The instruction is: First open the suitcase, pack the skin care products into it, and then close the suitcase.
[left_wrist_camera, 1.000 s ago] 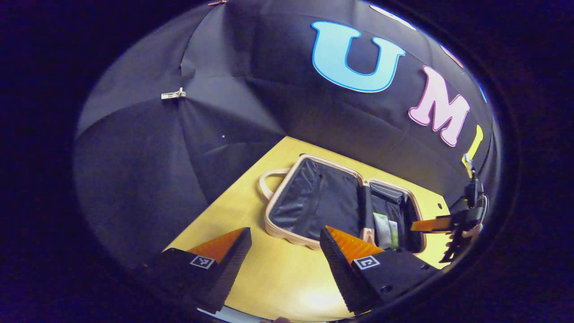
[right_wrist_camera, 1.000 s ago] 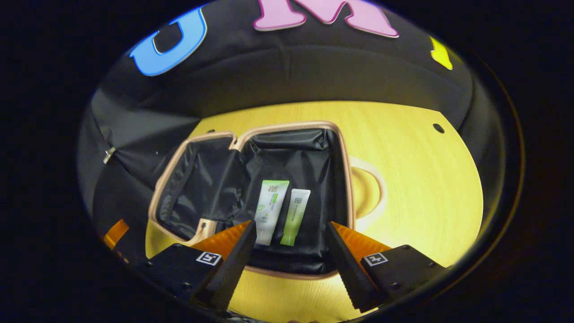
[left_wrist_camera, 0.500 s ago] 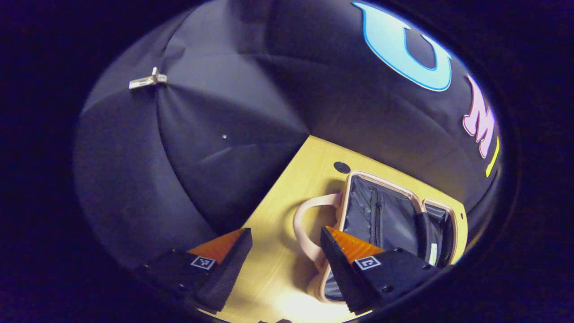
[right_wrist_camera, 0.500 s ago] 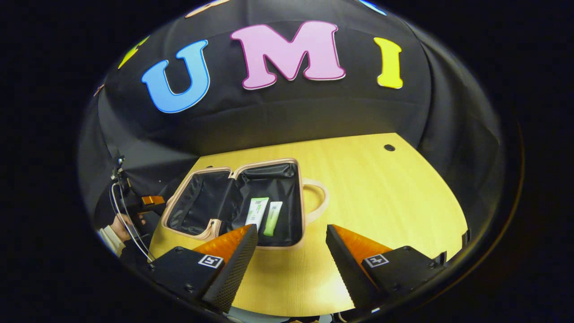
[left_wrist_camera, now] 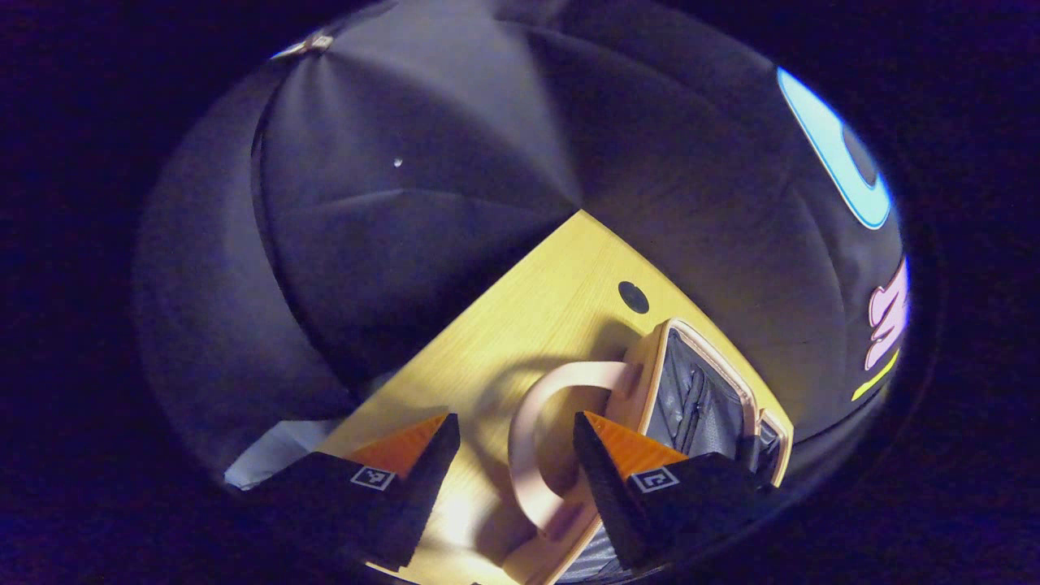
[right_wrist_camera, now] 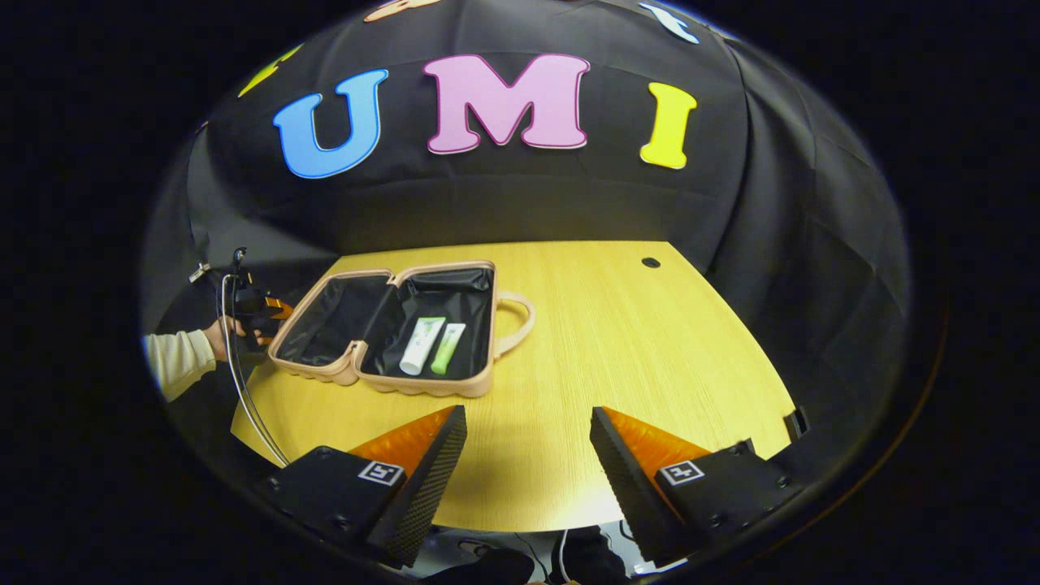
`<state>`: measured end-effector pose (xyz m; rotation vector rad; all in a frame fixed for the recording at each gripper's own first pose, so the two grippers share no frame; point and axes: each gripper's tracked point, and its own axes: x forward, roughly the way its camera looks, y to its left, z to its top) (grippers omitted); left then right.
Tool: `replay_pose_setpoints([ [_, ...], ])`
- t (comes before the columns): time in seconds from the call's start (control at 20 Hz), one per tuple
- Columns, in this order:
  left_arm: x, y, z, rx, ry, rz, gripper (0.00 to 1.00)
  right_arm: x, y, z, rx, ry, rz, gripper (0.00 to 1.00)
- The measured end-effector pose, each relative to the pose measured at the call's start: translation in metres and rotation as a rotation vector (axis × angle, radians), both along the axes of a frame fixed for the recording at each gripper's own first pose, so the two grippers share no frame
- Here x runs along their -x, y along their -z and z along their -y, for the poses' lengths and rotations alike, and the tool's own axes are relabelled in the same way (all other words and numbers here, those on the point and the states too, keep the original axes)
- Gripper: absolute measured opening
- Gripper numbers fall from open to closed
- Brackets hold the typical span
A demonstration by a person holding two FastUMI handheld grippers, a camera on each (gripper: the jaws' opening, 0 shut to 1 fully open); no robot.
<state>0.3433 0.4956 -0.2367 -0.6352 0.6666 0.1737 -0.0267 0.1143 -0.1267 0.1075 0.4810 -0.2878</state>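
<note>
Left gripper view: your left gripper (left_wrist_camera: 513,455) hangs low over the counter (left_wrist_camera: 520,325) with its jaws apart and nothing clamped between them. The suitcase (left_wrist_camera: 699,390) lies open just ahead and to the right, its dark lining facing up. Its curved handle (left_wrist_camera: 536,439) sits in the gap between your jaws, close to the right finger; you cannot tell from here whether that finger touches it. A small round hole (left_wrist_camera: 633,297) marks the counter beyond the suitcase corner.

Right gripper view: your right gripper (right_wrist_camera: 528,455) is held back from the work, above the near edge of the counter (right_wrist_camera: 650,357), jaws apart and holding nothing. The suitcase (right_wrist_camera: 390,325) lies flat and open well ahead to the left, both halves spread. Two tubes lie side by side in the right half: a white tube (right_wrist_camera: 422,345) and a green tube (right_wrist_camera: 448,348) just beside it. The suitcase handle (right_wrist_camera: 516,321) points right. At the far left, your left gripper (right_wrist_camera: 264,313) sits at the outer edge of the left half, with your hand (right_wrist_camera: 218,337) and a pale sleeve (right_wrist_camera: 175,361) behind it.
</note>
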Motion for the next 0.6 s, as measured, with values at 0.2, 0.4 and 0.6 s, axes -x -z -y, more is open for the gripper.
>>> replay_pose_setpoints([
  [0.2, -0.002, 0.006, 0.015, 0.078, 0.022, -0.012, 0.67, 0.013, 0.005, 0.017, -0.036, 0.051, -0.003, 0.98],
  [0.4, 0.002, -0.011, 0.009, 0.123, -0.056, 0.028, 0.19, 0.019, 0.002, 0.036, -0.014, 0.068, 0.001, 0.98],
  [0.6, 0.016, -0.069, 0.015, -0.143, 0.011, 0.097, 0.08, 0.018, -0.006, 0.05, -0.03, 0.081, 0.031, 0.97],
])
